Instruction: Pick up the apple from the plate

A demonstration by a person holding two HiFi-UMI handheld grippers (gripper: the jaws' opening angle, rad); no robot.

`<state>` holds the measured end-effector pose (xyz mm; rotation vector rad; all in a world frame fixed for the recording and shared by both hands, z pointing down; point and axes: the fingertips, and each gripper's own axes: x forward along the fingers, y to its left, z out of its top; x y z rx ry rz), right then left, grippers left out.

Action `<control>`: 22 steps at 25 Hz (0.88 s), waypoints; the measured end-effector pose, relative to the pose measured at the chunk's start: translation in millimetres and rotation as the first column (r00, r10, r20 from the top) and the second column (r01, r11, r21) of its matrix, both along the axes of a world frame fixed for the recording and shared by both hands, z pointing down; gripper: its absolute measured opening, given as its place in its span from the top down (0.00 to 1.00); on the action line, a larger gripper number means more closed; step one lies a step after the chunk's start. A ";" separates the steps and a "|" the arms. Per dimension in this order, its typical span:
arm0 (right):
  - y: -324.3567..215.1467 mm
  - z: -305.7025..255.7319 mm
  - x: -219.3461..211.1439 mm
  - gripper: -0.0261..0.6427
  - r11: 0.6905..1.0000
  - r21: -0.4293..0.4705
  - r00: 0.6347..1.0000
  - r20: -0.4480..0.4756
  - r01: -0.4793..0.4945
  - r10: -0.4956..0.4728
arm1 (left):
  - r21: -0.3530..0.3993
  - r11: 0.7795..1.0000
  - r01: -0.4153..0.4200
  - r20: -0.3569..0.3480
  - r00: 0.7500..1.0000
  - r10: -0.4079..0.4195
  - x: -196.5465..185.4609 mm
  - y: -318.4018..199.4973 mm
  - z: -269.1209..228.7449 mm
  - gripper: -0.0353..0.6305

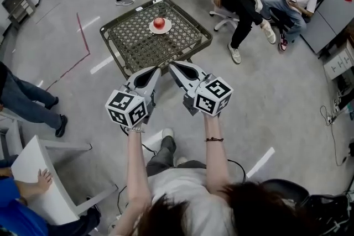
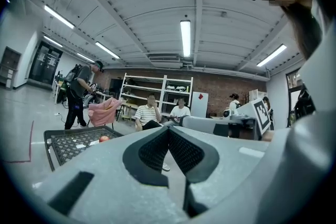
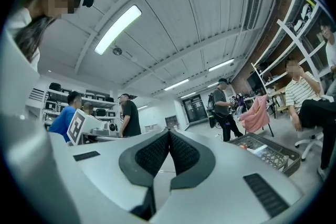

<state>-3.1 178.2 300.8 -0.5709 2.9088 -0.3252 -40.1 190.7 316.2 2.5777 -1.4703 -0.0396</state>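
Apple [image 1: 159,22], red and round, sits on a small white plate [image 1: 166,30] near the middle of the mesh-topped counter [image 1: 133,44]. It is well apart from the left gripper [image 1: 157,69] and right gripper [image 1: 172,66], which hover side by side short of the counter's near edge. Each has its fingers [image 2: 181,150] pressed together on nothing. If either arrives shut like that, it would likely knock the fruit instead of straddling it. A one-sided nudge could roll it off the shallow plate, or skid the light plate across the mesh.
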 end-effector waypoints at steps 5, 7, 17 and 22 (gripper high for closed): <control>-35.6 -0.4 -13.4 0.95 1.000 -0.004 0.999 -0.014 -0.030 0.030 | 0.001 0.999 -0.033 -0.018 0.999 0.033 -13.1 -39.8 -3.3 0.93; -50.3 -1.8 -19.0 0.95 0.999 -0.006 0.999 -0.012 -0.043 0.043 | 0.002 0.999 -0.047 -0.022 0.999 0.047 -18.4 -55.3 -4.5 0.93; -109.6 5.2 -43.0 0.95 0.995 -0.006 0.994 -0.040 -0.102 0.102 | 0.003 0.994 -0.106 -0.027 0.994 0.106 -45.5 -118.4 0.0 0.93; -125.8 8.1 -54.1 0.95 0.993 -0.010 0.992 -0.044 -0.115 0.114 | 0.001 0.993 -0.115 -0.033 0.993 0.115 -57.4 -136.3 2.4 0.93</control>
